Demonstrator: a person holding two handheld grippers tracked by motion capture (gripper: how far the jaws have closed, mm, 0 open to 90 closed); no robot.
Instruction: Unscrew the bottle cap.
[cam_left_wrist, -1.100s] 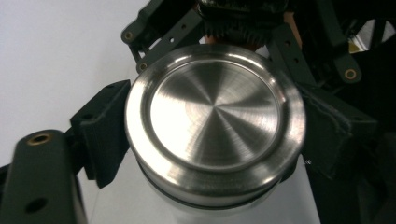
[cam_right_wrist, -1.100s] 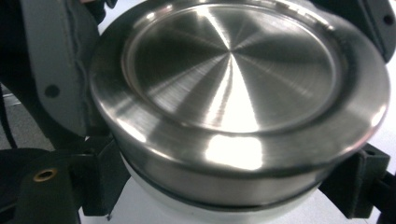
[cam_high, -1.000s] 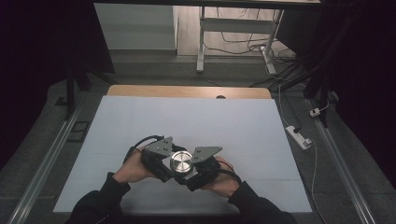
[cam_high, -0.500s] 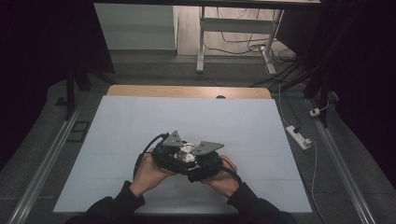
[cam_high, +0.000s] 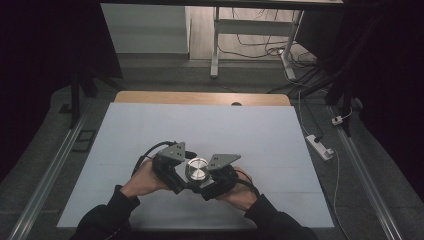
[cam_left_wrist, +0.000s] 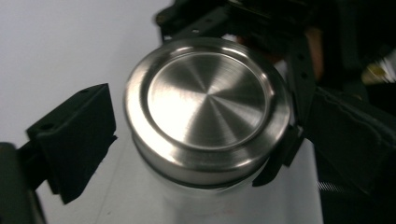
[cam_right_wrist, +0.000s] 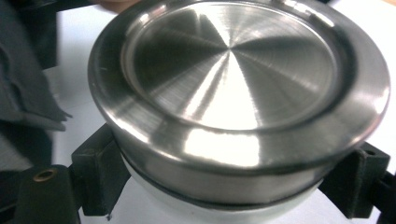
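Note:
A jar with a brushed steel lid (cam_high: 197, 169) stands near the front of the white table (cam_high: 200, 125). My left gripper (cam_high: 184, 170) is on its left and my right gripper (cam_high: 210, 176) on its right. In the left gripper view the jaws straddle the lid (cam_left_wrist: 208, 100). They have just been opening, and one finger (cam_left_wrist: 77, 135) stands clear of the rim. In the right gripper view my right gripper (cam_right_wrist: 226, 179) is shut on the jar's pale body just under the lid (cam_right_wrist: 233, 70).
A wooden strip (cam_high: 200, 97) runs along the table's far edge. A white power strip (cam_high: 320, 146) lies on the floor to the right. Metal rails (cam_high: 50, 170) flank the table. A white stand (cam_high: 216, 40) rises behind it.
The left gripper swung in toward the jar, then drew back slightly to the left. The jar and the right gripper have hardly moved.

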